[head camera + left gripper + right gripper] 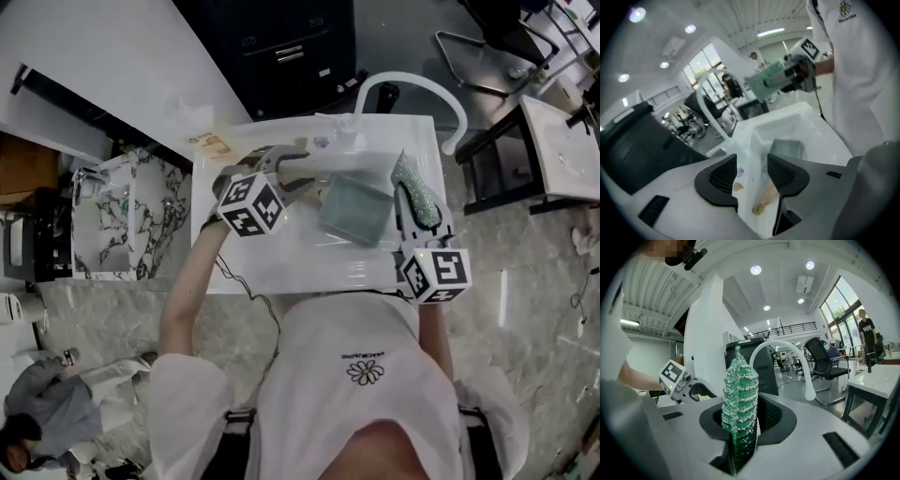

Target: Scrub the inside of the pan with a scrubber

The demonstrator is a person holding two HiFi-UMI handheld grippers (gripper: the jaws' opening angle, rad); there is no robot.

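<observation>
Left tongs: My left gripper point(752, 171) is spread wide with nothing in it. It hangs over the left side of the sink point(281, 267), near the pan point(354, 210).
Right tongs: My right gripper point(740, 420) squeezes the green scrubber point(739, 390) tight and holds it up in the air.
Pan: It sits in the white sink, between my two grippers. Nothing touches it.
Done: I have the scrubber in my grip.
Left to do: I think all the rubbing inside the pan is not yet done. The scrubber must go down into it first.
</observation>
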